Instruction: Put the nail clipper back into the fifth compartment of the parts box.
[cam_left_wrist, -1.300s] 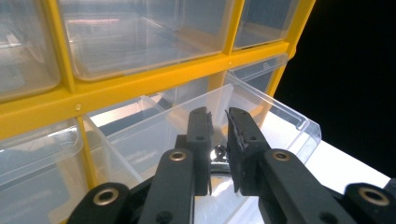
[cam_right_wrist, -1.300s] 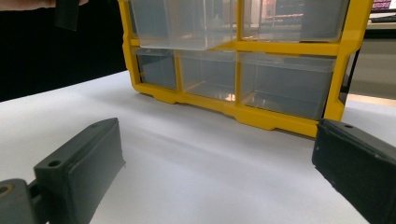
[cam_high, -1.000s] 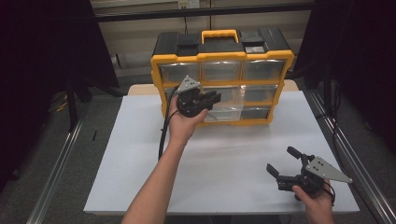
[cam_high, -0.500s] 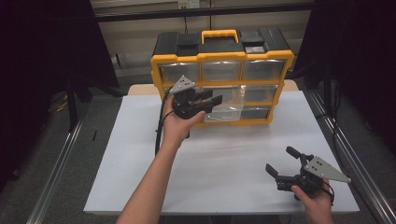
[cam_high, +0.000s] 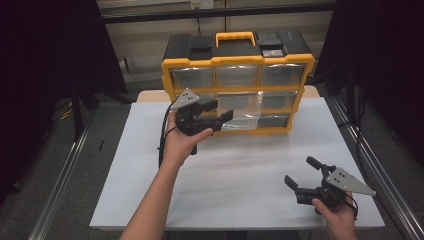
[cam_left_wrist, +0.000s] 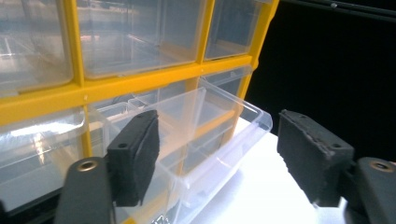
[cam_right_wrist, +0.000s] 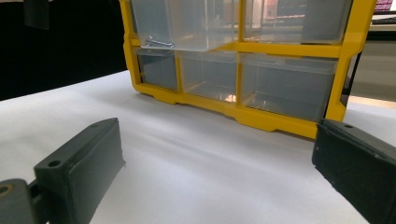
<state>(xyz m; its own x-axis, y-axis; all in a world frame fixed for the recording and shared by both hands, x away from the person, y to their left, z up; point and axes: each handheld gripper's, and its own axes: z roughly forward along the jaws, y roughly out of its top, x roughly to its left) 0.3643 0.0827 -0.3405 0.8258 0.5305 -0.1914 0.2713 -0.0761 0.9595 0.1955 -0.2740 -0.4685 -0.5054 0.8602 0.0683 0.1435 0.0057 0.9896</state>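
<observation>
The left gripper (cam_high: 216, 114), jaws spread and holding nothing, sits at the pulled-out clear plastic drawer (cam_left_wrist: 219, 135) of the yellow-and-black organiser cabinet (cam_high: 238, 82). The right gripper (cam_high: 305, 177), also open and empty, hovers near-right over the white table (cam_high: 240, 170), well apart from the cabinet.

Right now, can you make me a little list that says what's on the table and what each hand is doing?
table: white table top
box: yellow and black drawer cabinet at the far side, clear drawers
open drawer: one clear drawer in the middle row pulled out
left gripper: jaws open, at the pulled-out drawer, not clamped on it
right gripper: jaws open, holding nothing, low over the table's near right part
</observation>
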